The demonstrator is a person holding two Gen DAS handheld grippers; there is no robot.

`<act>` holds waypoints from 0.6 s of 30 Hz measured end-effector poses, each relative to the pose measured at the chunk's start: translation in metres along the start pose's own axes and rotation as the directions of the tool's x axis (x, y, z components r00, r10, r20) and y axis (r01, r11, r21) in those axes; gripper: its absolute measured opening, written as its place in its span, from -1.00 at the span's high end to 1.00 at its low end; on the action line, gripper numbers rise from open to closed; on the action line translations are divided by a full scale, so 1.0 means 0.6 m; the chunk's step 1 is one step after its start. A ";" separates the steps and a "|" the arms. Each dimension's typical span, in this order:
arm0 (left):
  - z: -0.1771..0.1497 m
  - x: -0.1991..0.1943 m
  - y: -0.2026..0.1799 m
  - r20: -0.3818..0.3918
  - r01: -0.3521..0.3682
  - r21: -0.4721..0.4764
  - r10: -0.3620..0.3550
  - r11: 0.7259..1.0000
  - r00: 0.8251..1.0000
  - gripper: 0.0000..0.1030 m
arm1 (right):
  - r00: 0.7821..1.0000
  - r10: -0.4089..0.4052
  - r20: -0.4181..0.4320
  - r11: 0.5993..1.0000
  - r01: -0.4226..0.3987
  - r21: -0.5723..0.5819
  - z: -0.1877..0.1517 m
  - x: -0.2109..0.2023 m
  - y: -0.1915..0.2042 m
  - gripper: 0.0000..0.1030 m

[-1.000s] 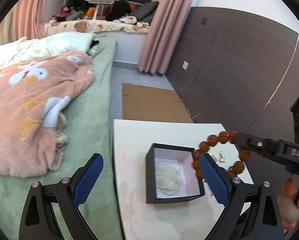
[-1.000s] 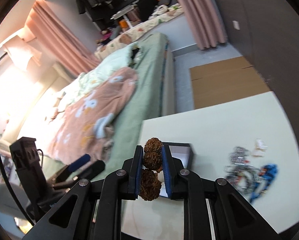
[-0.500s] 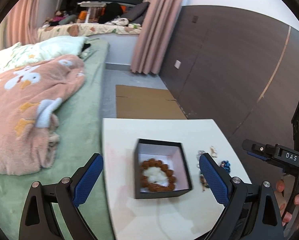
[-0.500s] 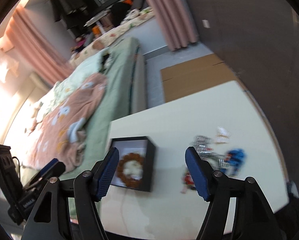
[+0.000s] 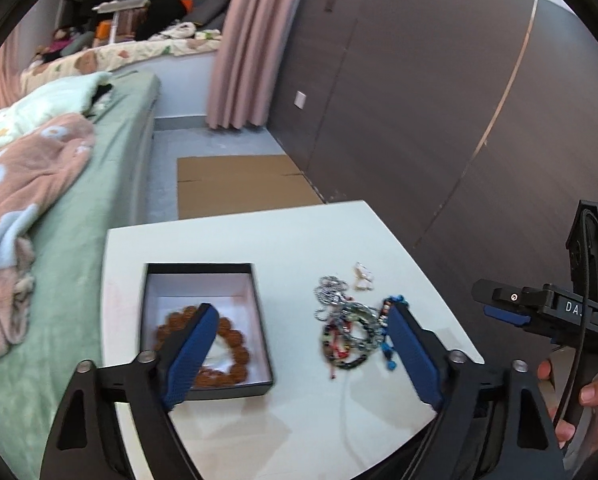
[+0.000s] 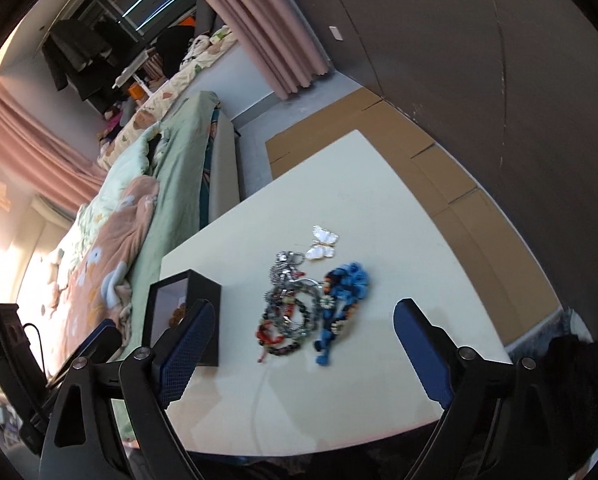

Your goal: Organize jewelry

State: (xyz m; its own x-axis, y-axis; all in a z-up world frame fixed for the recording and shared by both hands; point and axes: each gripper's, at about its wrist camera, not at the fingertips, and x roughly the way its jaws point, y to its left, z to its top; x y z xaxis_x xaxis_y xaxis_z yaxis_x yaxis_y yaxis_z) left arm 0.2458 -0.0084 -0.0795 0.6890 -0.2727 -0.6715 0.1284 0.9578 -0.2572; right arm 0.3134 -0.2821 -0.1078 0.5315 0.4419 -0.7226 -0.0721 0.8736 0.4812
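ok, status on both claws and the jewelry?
Left claw closing, empty. Right claw opening, empty. Brown bead bracelet in black box. Jewelry pile on table, unobstructed.

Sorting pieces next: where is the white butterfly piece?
In the right wrist view the butterfly piece lies on the white table, beyond the tangled jewelry pile.

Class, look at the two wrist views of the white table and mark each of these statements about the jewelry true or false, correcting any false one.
1. The brown beaded bracelet lies inside the black open box. True.
2. The white butterfly brooch is in the box. False: it lies on the white table, beside the tangled jewelry pile.
3. The right gripper holds the blue beaded piece. False: its jaws are opening, with nothing between them.
4. The pile is outside the box. True.
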 end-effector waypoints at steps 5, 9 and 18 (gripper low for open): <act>-0.002 0.042 -0.039 -0.060 0.031 0.051 -0.028 0.998 0.998 -0.32 | 1.000 0.018 0.006 1.000 -0.018 0.001 -0.004 0.001 -0.028 -0.77; -0.005 0.075 -0.056 -0.111 0.047 0.044 -0.042 0.998 0.993 -0.11 | 0.999 0.045 -0.007 0.998 -0.044 0.033 -0.006 0.009 -0.053 -0.72; -0.009 0.154 -0.070 -0.218 0.045 -0.010 -0.047 0.999 0.975 0.19 | 0.995 0.076 -0.057 0.995 -0.072 0.074 -0.013 0.036 -0.087 -0.30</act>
State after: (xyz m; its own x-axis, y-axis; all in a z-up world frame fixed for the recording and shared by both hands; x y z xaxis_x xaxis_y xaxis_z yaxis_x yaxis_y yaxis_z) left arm 0.3004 -0.0745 -0.1342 0.5102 -0.3302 -0.7941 0.1524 0.9435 -0.2944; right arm 0.3219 -0.3168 -0.1522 0.4754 0.5180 -0.7112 -0.0470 0.8221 0.5674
